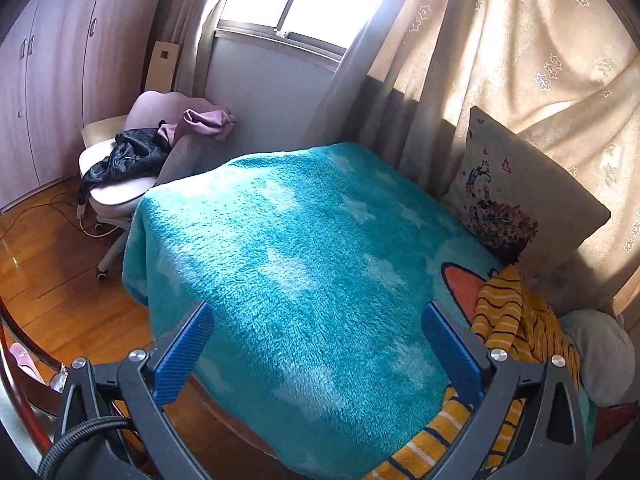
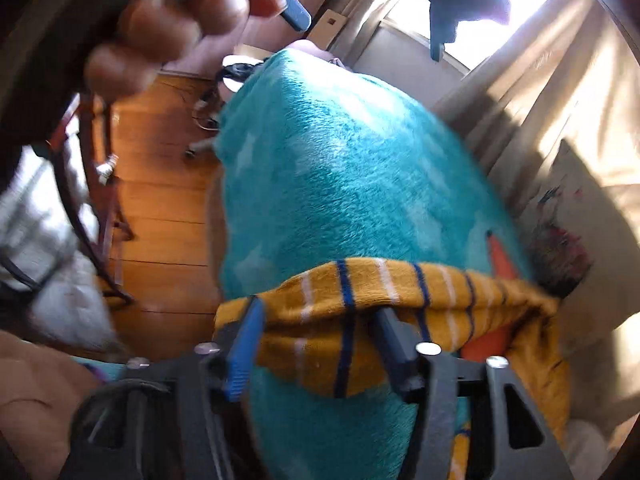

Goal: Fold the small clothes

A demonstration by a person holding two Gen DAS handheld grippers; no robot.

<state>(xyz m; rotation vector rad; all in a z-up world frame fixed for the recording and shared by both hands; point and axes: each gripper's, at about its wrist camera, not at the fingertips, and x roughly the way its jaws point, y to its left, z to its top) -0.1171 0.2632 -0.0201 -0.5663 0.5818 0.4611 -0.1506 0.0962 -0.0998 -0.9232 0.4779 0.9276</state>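
Note:
A mustard-yellow striped garment [image 1: 508, 320] lies bunched at the right edge of a teal fleece blanket [image 1: 304, 248]. My left gripper [image 1: 318, 318] is open and empty above the blanket, with part of the garment [image 1: 440, 436] under its right finger. In the right wrist view the garment [image 2: 384, 292] stretches across the blanket [image 2: 340, 172]. My right gripper [image 2: 320, 320] is open with its fingers astride the garment's near edge, not closed on it. The left gripper [image 2: 360, 12] and the hand [image 2: 168, 28] that holds it show at the top of that view.
A flowered cushion [image 1: 516, 196] leans against beige curtains [image 1: 520, 48] on the right. A swivel chair [image 1: 120, 184] with dark and purple clothes stands at the blanket's far left corner. Wooden floor [image 1: 52, 264] and wardrobe doors [image 1: 60, 68] lie to the left.

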